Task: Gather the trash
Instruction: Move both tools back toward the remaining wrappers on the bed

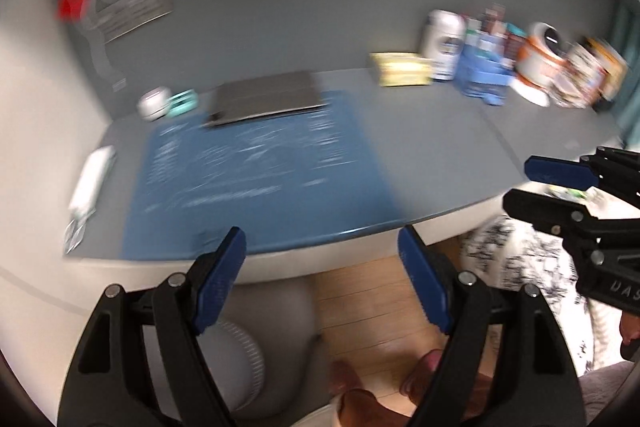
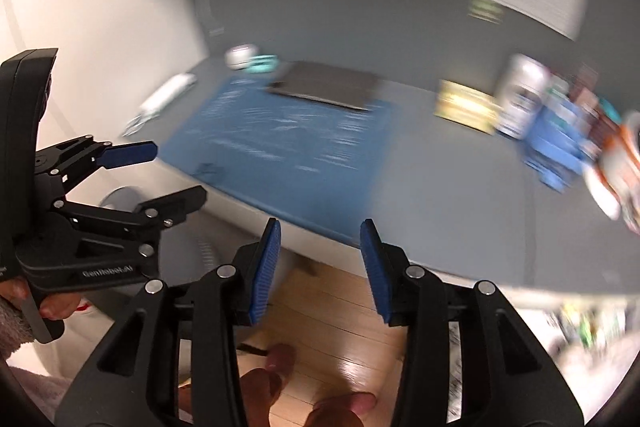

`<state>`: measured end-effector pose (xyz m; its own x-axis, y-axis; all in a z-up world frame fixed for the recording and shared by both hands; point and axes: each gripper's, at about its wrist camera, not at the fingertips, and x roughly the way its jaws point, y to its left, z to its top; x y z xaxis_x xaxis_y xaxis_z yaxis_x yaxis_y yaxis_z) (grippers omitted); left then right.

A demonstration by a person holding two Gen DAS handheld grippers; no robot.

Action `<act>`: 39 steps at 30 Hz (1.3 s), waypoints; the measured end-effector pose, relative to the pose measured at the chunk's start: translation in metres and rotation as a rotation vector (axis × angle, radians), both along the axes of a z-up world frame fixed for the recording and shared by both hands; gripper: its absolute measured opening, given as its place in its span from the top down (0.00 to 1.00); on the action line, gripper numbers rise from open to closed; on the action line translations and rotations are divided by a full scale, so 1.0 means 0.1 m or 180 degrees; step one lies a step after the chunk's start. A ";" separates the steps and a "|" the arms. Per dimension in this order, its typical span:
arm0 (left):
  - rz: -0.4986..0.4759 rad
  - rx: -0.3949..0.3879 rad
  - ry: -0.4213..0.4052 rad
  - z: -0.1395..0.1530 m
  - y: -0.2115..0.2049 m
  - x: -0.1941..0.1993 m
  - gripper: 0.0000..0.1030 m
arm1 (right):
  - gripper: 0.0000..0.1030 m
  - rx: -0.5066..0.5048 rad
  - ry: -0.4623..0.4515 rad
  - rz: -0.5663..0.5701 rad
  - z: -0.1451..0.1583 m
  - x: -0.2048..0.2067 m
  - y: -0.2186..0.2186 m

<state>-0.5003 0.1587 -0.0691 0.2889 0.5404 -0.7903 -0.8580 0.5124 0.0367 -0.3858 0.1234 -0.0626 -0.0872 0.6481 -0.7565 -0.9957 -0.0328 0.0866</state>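
Both views are motion-blurred. My left gripper hangs open over the front edge of a grey desk, with nothing between its blue pads. My right gripper is open too, with only the wooden floor between its pads. Each gripper shows in the other's view: the right gripper at the right edge, the left gripper at the left, a hand on its handle. A white wrapper-like strip lies at the desk's left edge. A grey round bin-like thing stands under the desk.
The desk carries a blue mat, a dark flat device, a small white pot, a yellow packet, a white canister and a blue box. A black-and-white patterned bag hangs at the right. Bare toes rest on the floor.
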 end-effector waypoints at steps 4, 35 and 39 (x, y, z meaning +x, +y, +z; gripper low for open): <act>-0.0474 -0.0037 -0.0032 0.02 -0.16 0.88 0.24 | 0.61 -0.0013 -0.0083 -0.0598 -0.07 0.86 -0.54; -0.2165 -0.0725 0.0106 -1.00 -1.33 4.99 0.24 | 0.52 -0.0328 0.0027 -0.2698 -1.12 4.52 -2.48; -0.2207 -0.0774 0.0160 -1.31 -1.28 5.31 0.24 | 0.52 -0.0404 0.0063 -0.2700 -1.40 4.77 -2.38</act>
<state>0.0305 0.0303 -0.2001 0.4607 0.0546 -0.8859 -0.3343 0.9353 -0.1163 0.0915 -0.1148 -0.2023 0.3748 0.4105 -0.8313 -0.6773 0.7335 0.0568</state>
